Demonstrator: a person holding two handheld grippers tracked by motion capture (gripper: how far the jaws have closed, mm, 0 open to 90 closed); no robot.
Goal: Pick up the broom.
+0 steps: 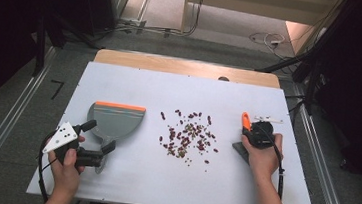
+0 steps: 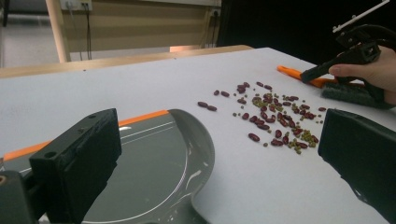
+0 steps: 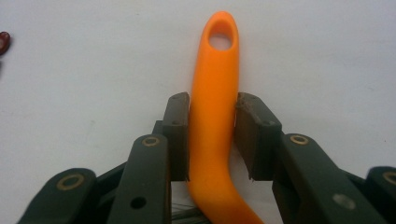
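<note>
A grey dustpan [image 1: 117, 121] with an orange lip lies on the left of the white board [image 1: 135, 82]. My left gripper [image 1: 101, 134] is open, its jaws spread wide over the pan's near end by the handle; the left gripper view has the dustpan [image 2: 154, 158] between them. Red and green beans [image 1: 188, 135] lie scattered mid-board, and the same beans [image 2: 275, 116] lie past the pan. At the right, my right gripper [image 1: 248, 131] is shut on the orange handle of a brush [image 1: 245, 122]. The brush handle [image 3: 215, 93] sits pinched between both pads.
The brush's dark bristles [image 2: 350, 95] rest on the board under the right hand. A wooden table edge [image 1: 187, 66] runs behind the board. Metal rails [image 1: 315, 150] flank both sides, and cables lie on the floor beyond.
</note>
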